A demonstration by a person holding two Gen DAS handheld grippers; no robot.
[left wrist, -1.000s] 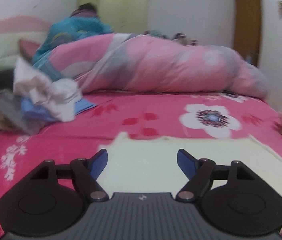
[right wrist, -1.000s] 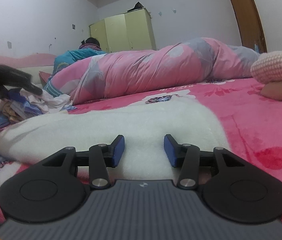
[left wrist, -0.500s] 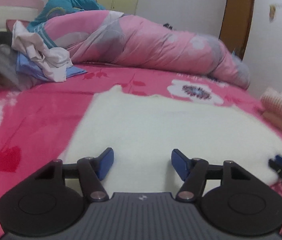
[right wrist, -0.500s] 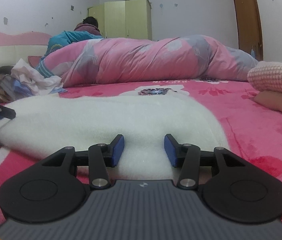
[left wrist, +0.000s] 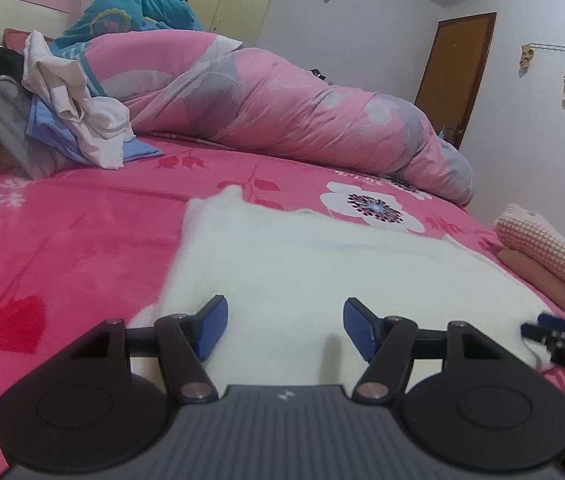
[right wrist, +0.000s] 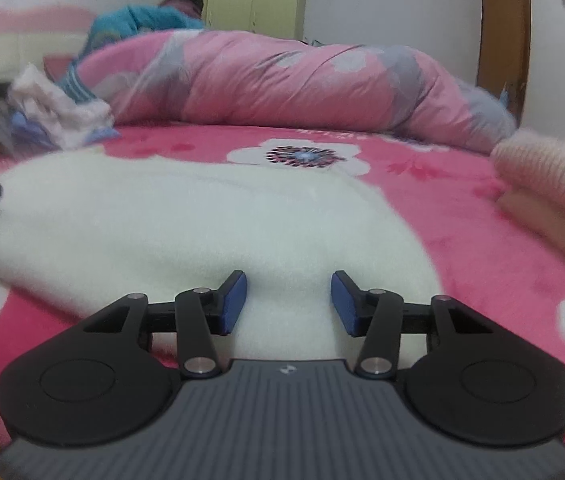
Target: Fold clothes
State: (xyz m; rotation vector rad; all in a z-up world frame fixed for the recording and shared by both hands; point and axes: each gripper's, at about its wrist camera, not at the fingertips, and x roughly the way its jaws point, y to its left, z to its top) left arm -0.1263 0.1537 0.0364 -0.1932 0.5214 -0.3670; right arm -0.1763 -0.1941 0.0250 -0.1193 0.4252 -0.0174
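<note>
- One heap of crumpled clothes (left wrist: 62,112) lies at the bed's (left wrist: 74,240) far left edge.
- One left hand-held gripper (left wrist: 284,328) is released, pads apart over the white fleece garment (left wrist: 322,268), nothing pinched.
- One white fleece garment lies flat across the bed's near edge.
- One right hand-held gripper (right wrist: 288,304) has its jaws opening; fleece sits between them, pads clear of it.
- One rolled pink quilt (left wrist: 282,108) runs along the far edge.
- Two folded items (left wrist: 542,256) are stacked at the right edge.
</note>
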